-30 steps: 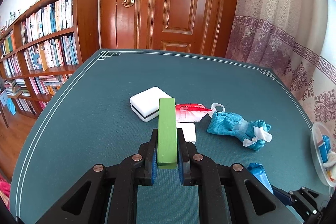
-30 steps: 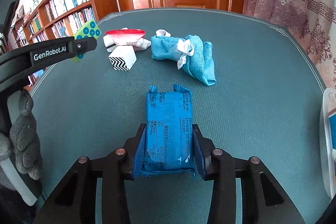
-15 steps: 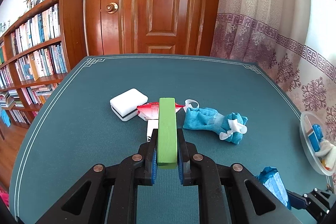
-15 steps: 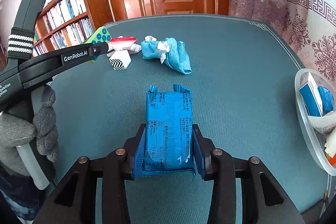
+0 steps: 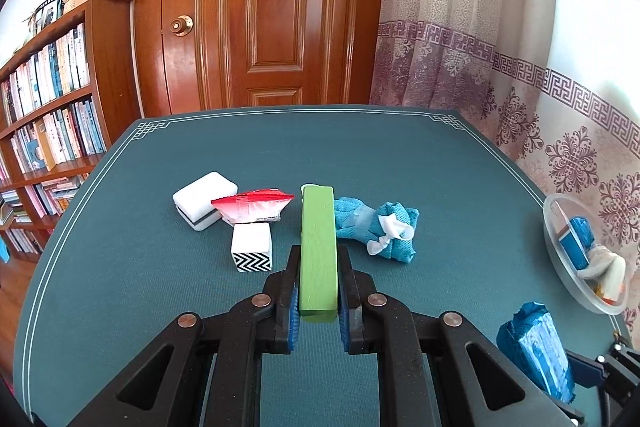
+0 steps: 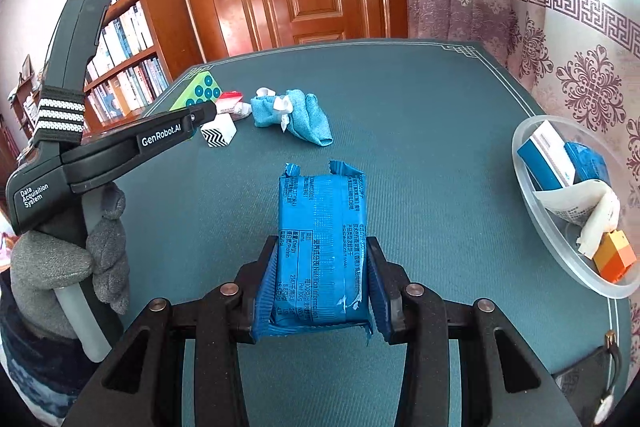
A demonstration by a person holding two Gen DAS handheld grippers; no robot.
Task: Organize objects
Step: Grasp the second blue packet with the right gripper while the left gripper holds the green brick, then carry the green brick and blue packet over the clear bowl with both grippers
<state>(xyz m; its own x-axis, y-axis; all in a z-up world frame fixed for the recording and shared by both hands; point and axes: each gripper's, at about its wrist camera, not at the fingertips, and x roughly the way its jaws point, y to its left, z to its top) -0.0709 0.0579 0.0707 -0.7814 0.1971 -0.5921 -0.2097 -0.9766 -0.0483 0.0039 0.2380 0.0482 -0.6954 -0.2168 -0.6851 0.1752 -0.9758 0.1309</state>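
Observation:
My left gripper is shut on a long green block and holds it above the teal table. The block's dotted end shows in the right wrist view. My right gripper is shut on a blue snack packet, also seen at the lower right of the left wrist view. A clear plastic bowl at the table's right edge holds a blue-white box, a blue packet, white paper and an orange block.
On the table's middle lie a white box, a red-white packet, a zigzag-patterned cube and a blue cloth. A bookshelf stands left, a wooden door behind, a curtain right.
Both grippers have swung right and pulled back from the pile. The bowl has come into fuller view on the right. Both keep their hold.

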